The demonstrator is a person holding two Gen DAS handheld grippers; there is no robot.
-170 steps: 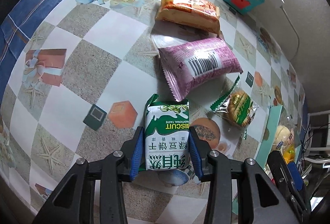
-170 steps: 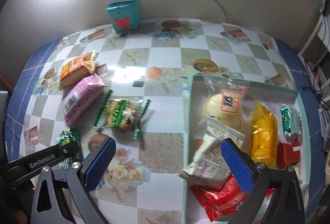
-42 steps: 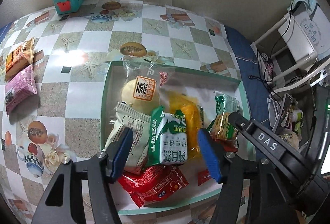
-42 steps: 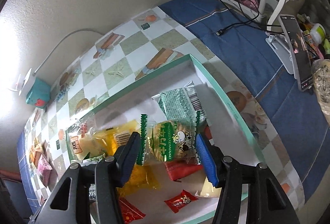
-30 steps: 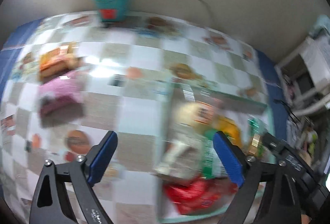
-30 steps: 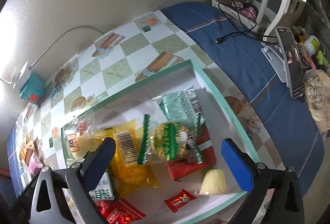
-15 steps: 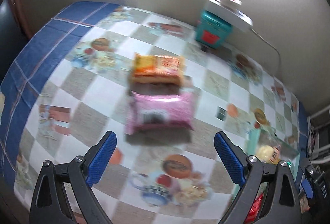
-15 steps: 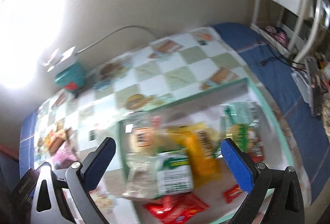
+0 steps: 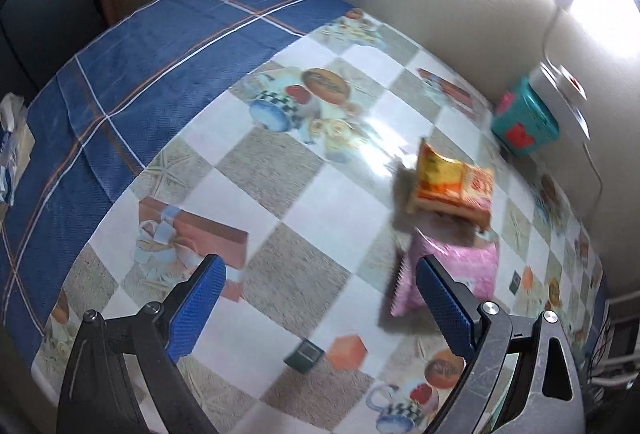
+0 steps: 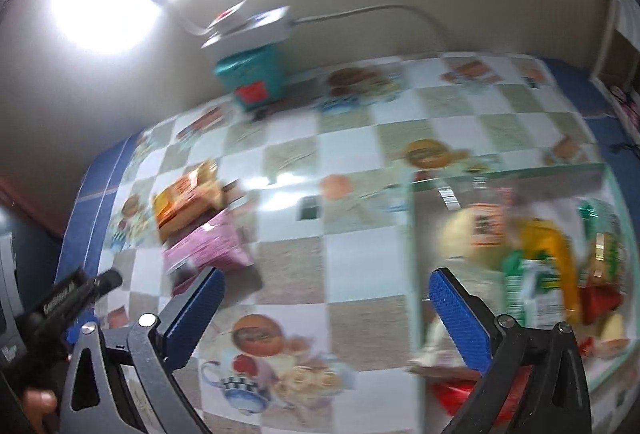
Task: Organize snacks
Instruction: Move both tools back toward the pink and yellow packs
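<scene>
The left gripper (image 9: 320, 298), jaws wide and empty now that its green biscuit pack (image 10: 538, 294) lies in the tray (image 10: 412, 226), has swung back over the tabletop (image 9: 280, 202) — the pink packet (image 9: 456, 274) sits just beyond its right jaw, the orange packet (image 9: 452, 190) further ahead. The right gripper (image 10: 326, 308), jaws equally wide and empty, has pulled back too, with the tray by its right jaw — two snacks are left to collect.

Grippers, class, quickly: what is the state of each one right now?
Left gripper: open, holding nothing, above the tablecloth near the pink snack packet.
Right gripper: open, holding nothing, beside the snack tray.
</scene>
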